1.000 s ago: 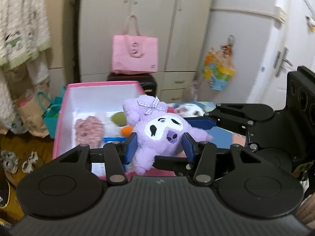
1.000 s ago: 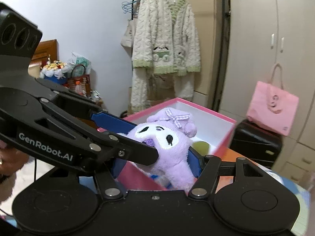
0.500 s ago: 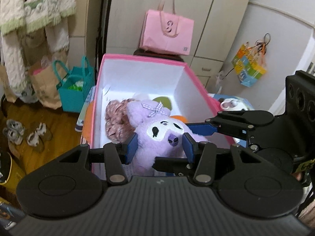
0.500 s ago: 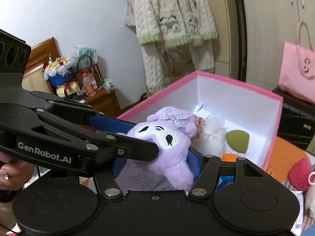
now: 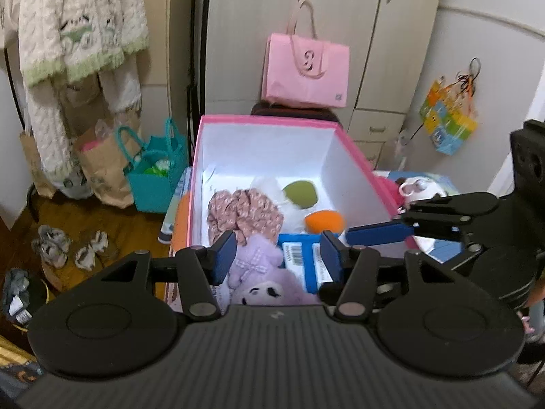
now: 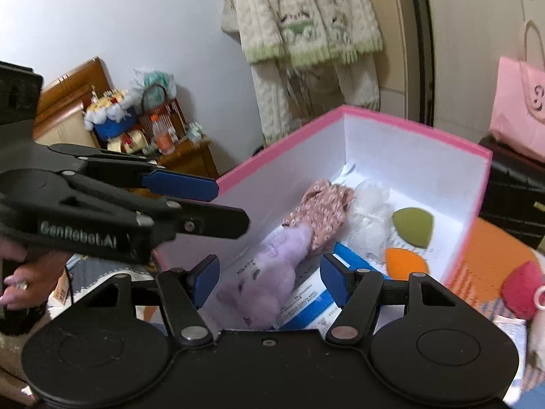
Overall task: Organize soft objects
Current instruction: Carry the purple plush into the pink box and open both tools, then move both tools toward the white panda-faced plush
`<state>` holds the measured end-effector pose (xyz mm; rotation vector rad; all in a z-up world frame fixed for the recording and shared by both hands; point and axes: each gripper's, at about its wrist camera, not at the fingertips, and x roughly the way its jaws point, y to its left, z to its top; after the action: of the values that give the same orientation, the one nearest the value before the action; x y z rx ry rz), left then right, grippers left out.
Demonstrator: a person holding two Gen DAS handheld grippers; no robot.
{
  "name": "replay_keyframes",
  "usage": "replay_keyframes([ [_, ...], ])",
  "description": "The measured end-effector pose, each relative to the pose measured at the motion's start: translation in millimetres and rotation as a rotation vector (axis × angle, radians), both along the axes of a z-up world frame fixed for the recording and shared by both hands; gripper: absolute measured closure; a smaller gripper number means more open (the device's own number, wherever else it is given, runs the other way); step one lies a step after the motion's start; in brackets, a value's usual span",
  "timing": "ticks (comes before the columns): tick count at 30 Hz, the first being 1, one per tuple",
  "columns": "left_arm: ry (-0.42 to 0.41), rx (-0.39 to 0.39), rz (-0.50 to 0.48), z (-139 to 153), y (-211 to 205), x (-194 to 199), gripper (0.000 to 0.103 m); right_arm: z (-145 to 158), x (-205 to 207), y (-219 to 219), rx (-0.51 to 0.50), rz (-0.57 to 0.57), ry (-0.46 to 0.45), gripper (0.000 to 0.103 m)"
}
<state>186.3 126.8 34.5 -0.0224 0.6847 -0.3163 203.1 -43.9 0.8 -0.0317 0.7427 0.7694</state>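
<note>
**Purple plush dropped into pink box; both claws now open**

Since 0.5 s ago the purple plush toy (image 5: 262, 272) has left the grip of both claws and now lies inside the pink box (image 5: 269, 120), near wall side, partly on a blue-and-white packet (image 5: 301, 259).

Step in hand (judged): release of 1 soft item into the box, just done.

- Left gripper (image 5: 277, 255): jaws spread wide, nothing between the pads; the toy lies below and between them, contact not evident.
- Right gripper (image 6: 269, 281): jaws also wide apart, holding nothing; the toy lies under the gap, seemingly clear of both pads.
- Toy lies beside the floral cloth (image 6: 322, 209), touching it at its far end.
- Also in the box: white fluffy item (image 6: 369, 216), green sponge (image 6: 414, 226), orange sponge (image 6: 405, 264).

Next move (judged): lift both claws clear of the box, then go for another soft item. A red plush (image 6: 521, 288) lies outside the box on the right, near its wall; likely candidate. Approach needs jaws kept open and centred over its bulk.
</note>
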Motion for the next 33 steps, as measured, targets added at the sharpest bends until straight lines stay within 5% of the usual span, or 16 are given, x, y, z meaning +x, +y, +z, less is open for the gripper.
replay_keyframes([
  [16,-0.062,-0.009,-0.251,42.1,-83.5,-59.9,0.043,39.4,-74.3,-146.4,-0.028,-0.274,-0.104,0.033],
  [26,-0.017,0.021,-0.400,32.4,-158.7,-69.9,0.041,25.4,-103.0,-196.8,-0.027,-0.323,-0.128,0.032],
  [33,0.008,0.012,-0.362,12.6,-195.4,-50.9,0.040,3.3,-94.1,-207.9,-0.062,-0.298,-0.184,0.032],
])
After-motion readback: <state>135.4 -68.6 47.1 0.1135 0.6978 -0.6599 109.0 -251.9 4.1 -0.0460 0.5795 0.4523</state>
